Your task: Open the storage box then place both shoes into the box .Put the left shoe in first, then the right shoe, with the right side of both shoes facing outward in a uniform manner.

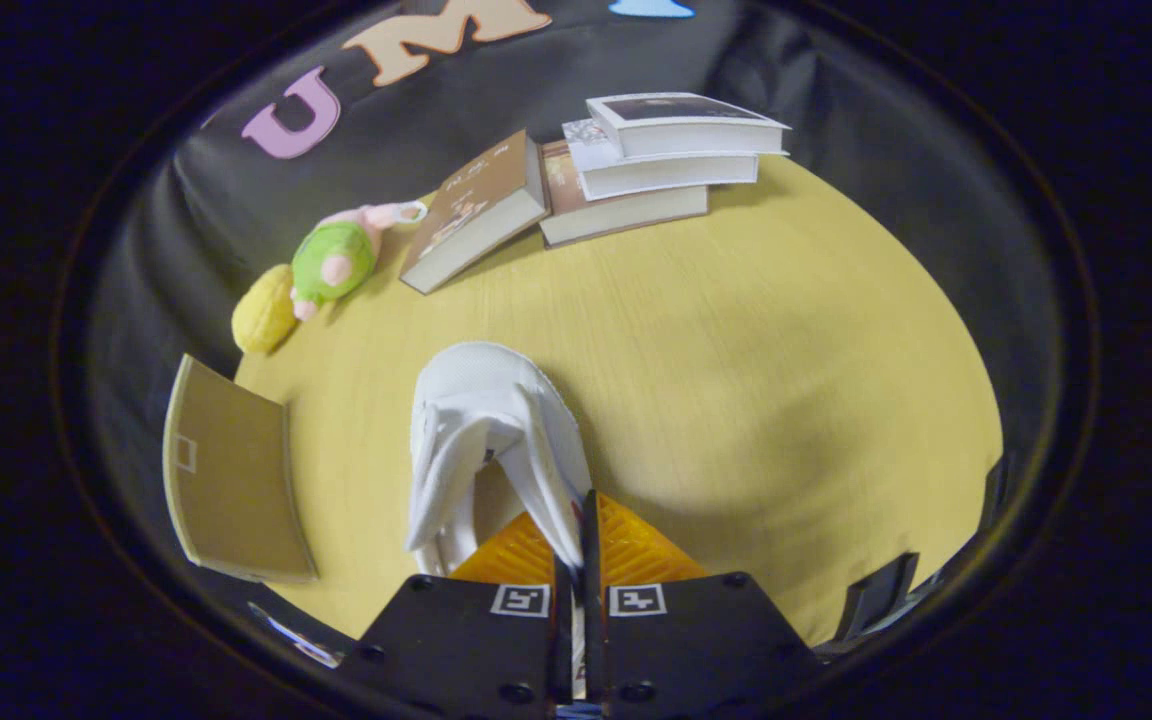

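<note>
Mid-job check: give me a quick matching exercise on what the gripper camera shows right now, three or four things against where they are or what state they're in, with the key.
Things:
1. white shoe
2. stack of books
3. plush toy
4. cardboard flap

Places or states:
A. lying by the booth wall, next to a yellow ball
B. piled at the far side of the table, beyond the fingers
C. its side wall pinched in the gripper, whose fingers are closed on it
D. at the table's edge, beside the shoe

Pairs: 1-C, 2-B, 3-A, 4-D
</note>
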`<state>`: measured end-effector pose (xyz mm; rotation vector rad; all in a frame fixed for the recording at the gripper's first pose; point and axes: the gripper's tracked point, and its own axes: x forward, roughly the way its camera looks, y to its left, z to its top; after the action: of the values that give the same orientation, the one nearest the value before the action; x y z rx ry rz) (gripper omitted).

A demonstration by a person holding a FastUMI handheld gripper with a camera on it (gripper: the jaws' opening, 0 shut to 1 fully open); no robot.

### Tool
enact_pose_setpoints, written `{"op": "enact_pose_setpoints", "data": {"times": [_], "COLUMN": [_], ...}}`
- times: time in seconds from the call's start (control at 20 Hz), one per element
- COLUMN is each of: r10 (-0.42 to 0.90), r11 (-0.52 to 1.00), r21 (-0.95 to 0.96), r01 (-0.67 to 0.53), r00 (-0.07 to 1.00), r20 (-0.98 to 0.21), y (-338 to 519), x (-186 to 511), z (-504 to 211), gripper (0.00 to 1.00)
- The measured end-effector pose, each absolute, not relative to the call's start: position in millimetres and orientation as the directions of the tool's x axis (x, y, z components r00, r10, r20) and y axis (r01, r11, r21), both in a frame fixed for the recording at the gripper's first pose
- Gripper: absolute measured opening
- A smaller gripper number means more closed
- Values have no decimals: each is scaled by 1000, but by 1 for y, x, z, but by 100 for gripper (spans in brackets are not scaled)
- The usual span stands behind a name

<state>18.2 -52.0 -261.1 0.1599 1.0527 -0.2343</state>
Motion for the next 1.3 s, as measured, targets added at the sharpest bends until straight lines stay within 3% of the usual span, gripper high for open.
{"op": "enact_pose_setpoints", "data": {"times": [0.2,0.5,1.3], "r10": [-7,58,349], "r11": [948,957,930], "r21": [158,204,358], "r01": [276,207,-78], "r00": [515,551,488], "r20": [-857,-833,-800], "y": [-21,36,269], "x": [15,17,33], "z": [-228,-186,-165], "gripper": [8,8,8]}}
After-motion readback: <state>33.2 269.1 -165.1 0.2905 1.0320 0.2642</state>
